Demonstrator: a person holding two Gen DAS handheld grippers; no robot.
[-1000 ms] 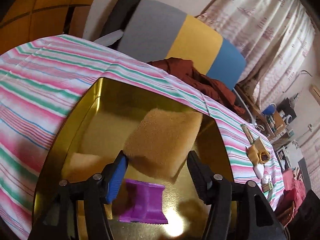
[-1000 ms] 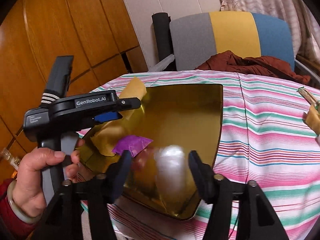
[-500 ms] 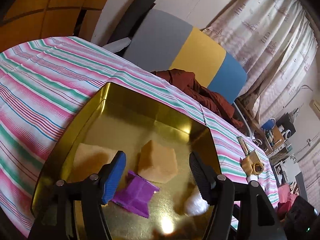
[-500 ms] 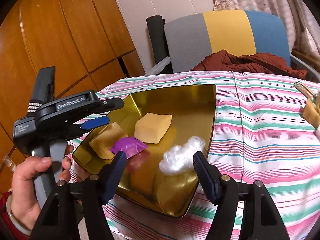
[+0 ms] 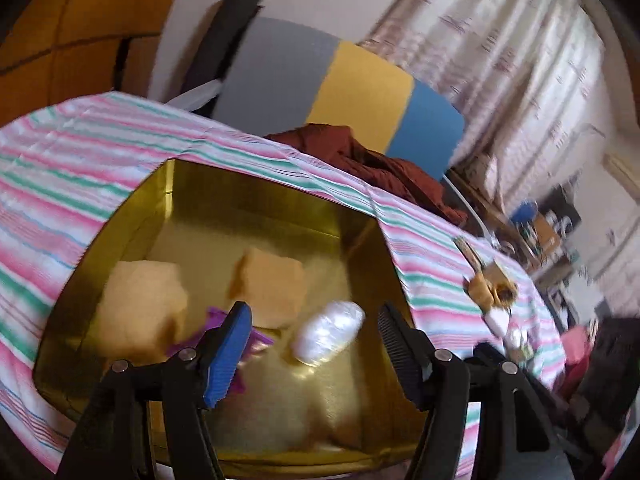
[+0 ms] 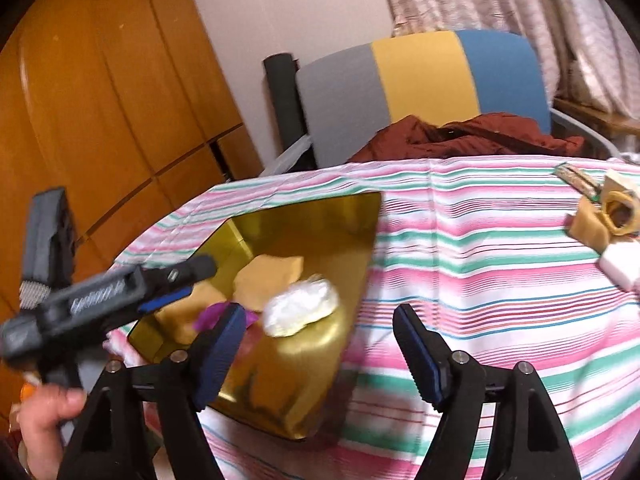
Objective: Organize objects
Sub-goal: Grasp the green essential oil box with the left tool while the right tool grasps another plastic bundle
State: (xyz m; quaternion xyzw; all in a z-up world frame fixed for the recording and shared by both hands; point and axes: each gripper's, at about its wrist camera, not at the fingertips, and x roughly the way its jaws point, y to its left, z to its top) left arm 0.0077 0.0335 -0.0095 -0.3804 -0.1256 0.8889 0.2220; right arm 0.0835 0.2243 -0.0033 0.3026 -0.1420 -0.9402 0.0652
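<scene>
A gold tray [image 5: 256,196] lies on the striped tablecloth. In it are two tan sponges [image 5: 142,308] [image 5: 272,286], a purple wrapper [image 5: 256,340] and a white crumpled bundle [image 5: 328,330]. My left gripper [image 5: 314,340] is open and empty, just above the tray's near edge. The right wrist view shows the tray [image 6: 340,216], a sponge [image 6: 268,280], the white bundle [image 6: 302,310] and the left gripper [image 6: 172,284] from the side. My right gripper [image 6: 320,336] is open and empty over the tray's right edge.
A chair [image 6: 420,84] with grey, yellow and blue panels and a brown cloth [image 6: 460,136] stands behind the table. Small tan and white items [image 6: 608,224] lie at the table's right. A wooden wall [image 6: 100,100] is at the left.
The left gripper let the sponge drop into the tray and drew back. The right gripper released the white bundle into the tray and pulled back to the right.
</scene>
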